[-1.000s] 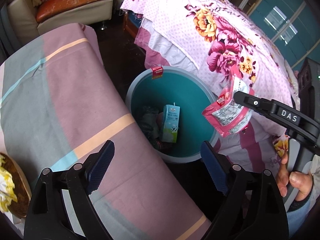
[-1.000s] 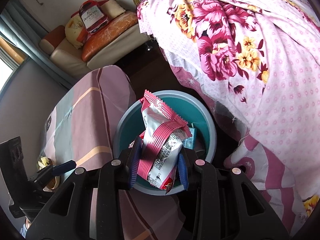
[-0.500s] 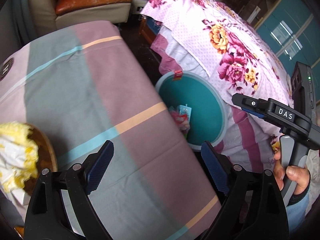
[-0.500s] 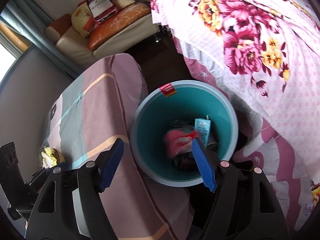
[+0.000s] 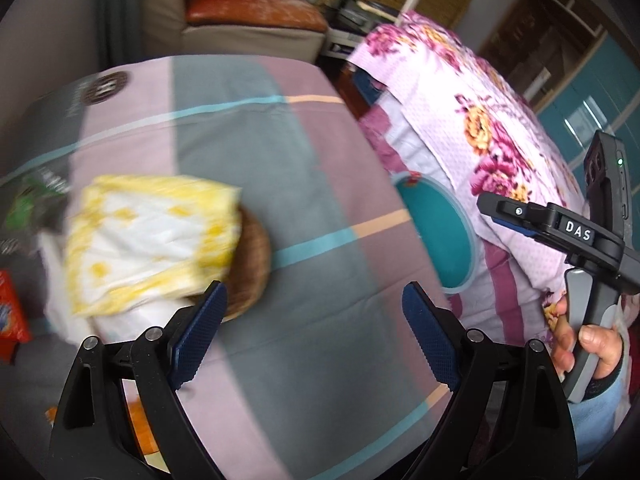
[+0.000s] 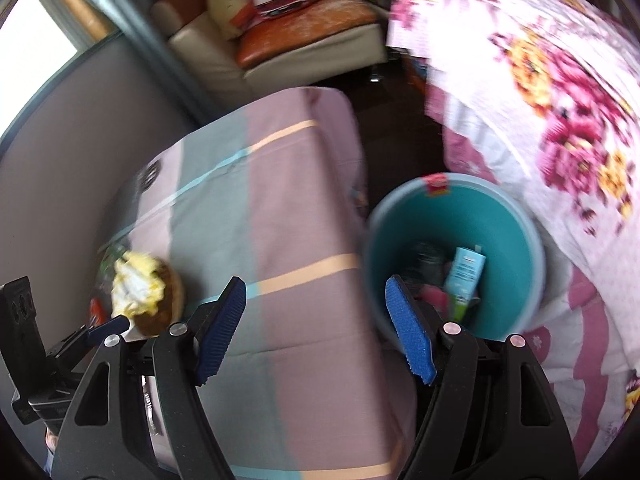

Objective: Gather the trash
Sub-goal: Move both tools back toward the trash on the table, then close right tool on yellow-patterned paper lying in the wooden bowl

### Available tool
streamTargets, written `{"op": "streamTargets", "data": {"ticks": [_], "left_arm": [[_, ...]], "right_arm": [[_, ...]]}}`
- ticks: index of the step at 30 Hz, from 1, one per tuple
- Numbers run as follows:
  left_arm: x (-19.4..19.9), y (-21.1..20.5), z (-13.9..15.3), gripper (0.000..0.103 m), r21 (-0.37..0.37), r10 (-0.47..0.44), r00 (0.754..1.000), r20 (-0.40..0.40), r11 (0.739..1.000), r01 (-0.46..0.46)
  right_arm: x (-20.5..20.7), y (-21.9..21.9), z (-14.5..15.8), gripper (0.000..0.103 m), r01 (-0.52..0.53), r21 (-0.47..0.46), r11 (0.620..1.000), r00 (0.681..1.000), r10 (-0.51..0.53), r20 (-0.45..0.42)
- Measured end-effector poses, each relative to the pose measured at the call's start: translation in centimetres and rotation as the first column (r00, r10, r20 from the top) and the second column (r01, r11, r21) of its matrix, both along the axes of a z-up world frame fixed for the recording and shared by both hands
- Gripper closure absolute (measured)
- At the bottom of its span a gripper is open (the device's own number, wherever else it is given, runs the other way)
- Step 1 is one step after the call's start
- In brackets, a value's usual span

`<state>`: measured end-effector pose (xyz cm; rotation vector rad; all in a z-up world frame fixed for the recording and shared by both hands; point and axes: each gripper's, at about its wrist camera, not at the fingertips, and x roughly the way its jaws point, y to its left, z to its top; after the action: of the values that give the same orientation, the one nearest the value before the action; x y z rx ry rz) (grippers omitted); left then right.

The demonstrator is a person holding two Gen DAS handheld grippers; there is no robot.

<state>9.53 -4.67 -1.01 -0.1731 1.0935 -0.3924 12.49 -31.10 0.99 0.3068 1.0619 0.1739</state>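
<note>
Through my left wrist view, my left tool stands wide open with nothing between its blue pads, hanging over the striped cloth of the worktop. The next bit of trash I would go for, a crumpled yellow-and-white wrapper, lies up and to the left of this tool, heaped on a brown woven basket and just beyond the left pad; its long side runs roughly across the view, though blur makes the edges uncertain. More packets sit at the far left edge, one green, one orange-red. The teal bin is off to the right, half hidden by the worktop's edge, beside the flowered bedspread, with my right hand near it. Through my right wrist view, my right tool is also spread and empty; the bin lies just right of it, holding a carton and other scraps. The wrapper is far left, close by the left tool, so I judge the left hand the nearer one.
</note>
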Motion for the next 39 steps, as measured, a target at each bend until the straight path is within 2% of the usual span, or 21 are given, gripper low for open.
{"op": "streamTargets", "data": {"ticks": [7,11,17,23,32,34,37,38,39], "left_arm": [[-1.8,7.5,-1.5,0.014,0.013,0.107,0.994,-0.016,0.994,-0.107],[-2.5,11.2,-2.9,0.014,-0.009,0.166,0.985,-0.051,0.986,-0.166],[-2.8,13.6,-4.5,0.014,-0.030,0.176,0.982,-0.075,0.983,-0.179],[-2.5,14.7,-5.7,0.014,-0.070,0.168,0.981,-0.098,0.982,-0.175],[-2.6,16.2,-7.1,0.014,-0.082,0.181,0.976,-0.125,0.978,-0.191],[-2.5,16.3,-7.3,0.014,-0.085,0.179,0.975,-0.128,0.978,-0.191],[-2.7,16.5,-7.2,0.014,-0.088,0.177,0.976,-0.125,0.978,-0.189],[-2.6,16.6,-7.2,0.014,-0.091,0.177,0.976,-0.126,0.978,-0.189],[-2.6,16.7,-7.2,0.014,-0.094,0.178,0.976,-0.126,0.977,-0.190]], "right_arm": [[1.7,9.0,1.0,0.034,-0.189,-0.025,0.982,0.982,0.189,-0.006],[2.3,14.4,1.0,0.034,-0.296,-0.024,0.955,0.955,0.296,-0.021],[3.2,21.0,-0.1,0.034,-0.423,-0.010,0.906,0.905,0.422,-0.057],[3.4,24.6,-2.6,0.034,-0.506,-0.025,0.862,0.858,0.501,-0.111],[4.6,27.3,-5.2,0.035,-0.560,-0.039,0.827,0.821,0.548,-0.160],[4.6,27.7,-5.5,0.041,-0.566,-0.040,0.823,0.816,0.554,-0.164],[4.3,28.3,-6.1,0.069,-0.580,-0.063,0.812,0.808,0.564,-0.171],[4.2,28.3,-6.2,0.076,-0.580,-0.062,0.812,0.808,0.564,-0.171],[4.2,28.2,-6.2,0.077,-0.578,-0.059,0.814,0.809,0.563,-0.167]]}}
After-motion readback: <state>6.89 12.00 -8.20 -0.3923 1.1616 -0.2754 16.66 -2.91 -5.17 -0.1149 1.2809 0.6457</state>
